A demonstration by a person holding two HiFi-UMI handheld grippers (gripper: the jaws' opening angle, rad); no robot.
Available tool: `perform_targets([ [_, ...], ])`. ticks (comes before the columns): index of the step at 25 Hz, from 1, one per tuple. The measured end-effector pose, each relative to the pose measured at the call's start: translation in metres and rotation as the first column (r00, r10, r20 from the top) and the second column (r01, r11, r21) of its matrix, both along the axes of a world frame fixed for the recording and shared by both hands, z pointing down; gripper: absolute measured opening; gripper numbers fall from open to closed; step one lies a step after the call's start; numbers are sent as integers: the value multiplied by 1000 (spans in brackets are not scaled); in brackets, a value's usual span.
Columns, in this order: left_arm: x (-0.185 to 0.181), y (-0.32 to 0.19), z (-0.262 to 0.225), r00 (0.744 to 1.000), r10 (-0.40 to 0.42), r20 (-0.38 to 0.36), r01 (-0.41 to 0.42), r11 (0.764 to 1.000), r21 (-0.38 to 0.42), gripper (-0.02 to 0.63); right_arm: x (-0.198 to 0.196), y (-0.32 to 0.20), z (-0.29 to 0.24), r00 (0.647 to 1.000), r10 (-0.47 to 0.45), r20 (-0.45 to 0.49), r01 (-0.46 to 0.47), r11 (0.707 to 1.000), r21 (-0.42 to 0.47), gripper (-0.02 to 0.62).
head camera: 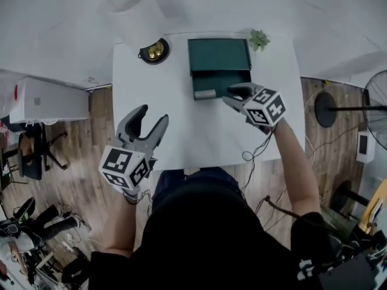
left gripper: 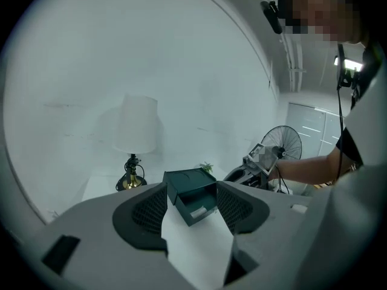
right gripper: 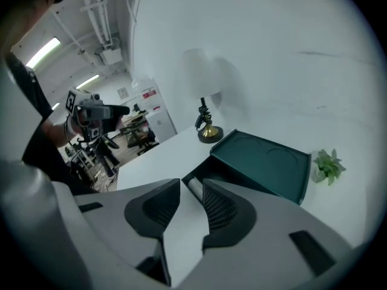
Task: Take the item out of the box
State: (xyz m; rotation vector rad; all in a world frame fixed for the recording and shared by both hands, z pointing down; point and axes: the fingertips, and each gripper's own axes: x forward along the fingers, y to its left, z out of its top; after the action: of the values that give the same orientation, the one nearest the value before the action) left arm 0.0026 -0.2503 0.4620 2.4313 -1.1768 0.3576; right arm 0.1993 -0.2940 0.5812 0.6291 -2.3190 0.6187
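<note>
A dark green box (head camera: 219, 56) stands open at the far middle of the white table (head camera: 199, 132), its lid laid back. A small pale roll-shaped item (head camera: 205, 93) lies in the box's open front part, at the left. My right gripper (head camera: 231, 95) is at the front right of that opening, open. In the right gripper view the item (right gripper: 195, 190) shows just beyond the tips of this gripper (right gripper: 191, 182), with no pad on it. My left gripper (head camera: 154, 115) hangs open over the table's near left and holds nothing. It faces the box (left gripper: 187, 186).
A brass-footed lamp (head camera: 154, 50) with a white shade stands at the table's far left corner. A small green plant (head camera: 259, 39) sits at the far right, next to the box lid. A floor fan (head camera: 369, 101) stands off the table's right side. Cables trail by the front edge.
</note>
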Motion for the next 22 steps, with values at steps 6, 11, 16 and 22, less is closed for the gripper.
perform_targets([
  [6, -14, 5, 17, 997, -76, -1, 75, 996, -54, 252, -15, -11, 50, 971, -212, -108, 201, 974, -108, 123],
  [11, -34, -3, 31, 994, -107, -12, 106, 991, -83, 250, -25, -31, 80, 977, -189, -102, 161, 959, -234, 131],
  [16, -47, -12, 49, 993, -111, -34, 106, 987, -121, 249, -33, -43, 107, 970, -183, -163, 122, 938, -326, 163],
  [22, -59, -18, 62, 992, -118, -41, 111, 983, -149, 247, -38, -43, 132, 961, -197, -195, 97, 898, -429, 184],
])
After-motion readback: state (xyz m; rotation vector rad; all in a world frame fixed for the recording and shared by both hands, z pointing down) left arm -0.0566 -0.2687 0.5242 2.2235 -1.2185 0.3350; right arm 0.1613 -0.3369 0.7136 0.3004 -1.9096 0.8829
